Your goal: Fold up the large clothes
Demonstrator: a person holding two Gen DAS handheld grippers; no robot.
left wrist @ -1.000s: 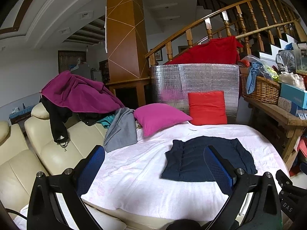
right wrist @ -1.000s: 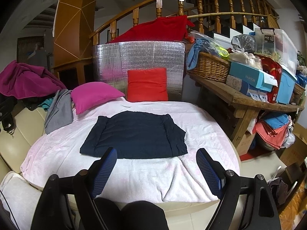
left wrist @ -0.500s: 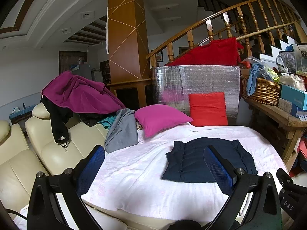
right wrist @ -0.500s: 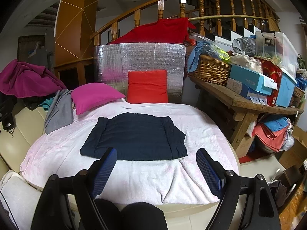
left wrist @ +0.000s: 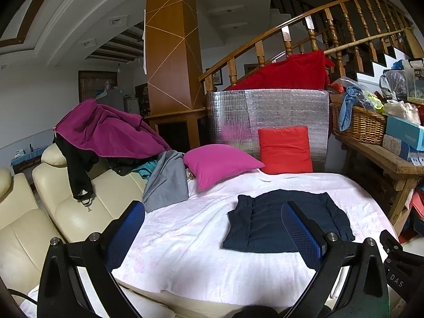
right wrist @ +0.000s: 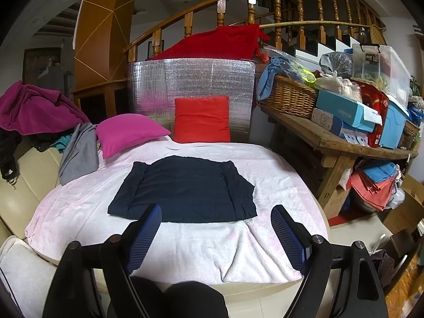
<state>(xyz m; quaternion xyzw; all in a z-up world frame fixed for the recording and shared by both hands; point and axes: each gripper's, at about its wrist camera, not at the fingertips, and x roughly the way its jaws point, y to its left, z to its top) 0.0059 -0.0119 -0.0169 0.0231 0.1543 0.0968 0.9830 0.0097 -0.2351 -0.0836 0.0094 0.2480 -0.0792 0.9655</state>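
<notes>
We see a navy garment (right wrist: 185, 189) lying flat on the pale pink blanket (right wrist: 87, 206), its two side edges turned inward. We take this garment as our landmark. Behind it a red cushion (right wrist: 202, 119) leans upright against a silver foil panel (right wrist: 190, 76), and behind and to its left a magenta pillow (right wrist: 127, 132) rests on the blanket. Further left, a grey garment (right wrist: 79, 153) drapes over the edge of a cream sofa (left wrist: 76, 212), with a purple garment (left wrist: 106, 129) heaped on the sofa back. To the right of the navy garment stands a wooden bench (right wrist: 344, 148) carrying a wicker basket (right wrist: 288, 98) and boxes.

Our right gripper (right wrist: 216, 228) hangs in front of the garment's near edge with its jaws spread wide and nothing between them. Our left gripper (left wrist: 212, 225) hovers at the garment's near left side, jaws likewise wide apart and empty, one blue pad (left wrist: 299, 228) showing over the navy cloth without visibly touching it.
</notes>
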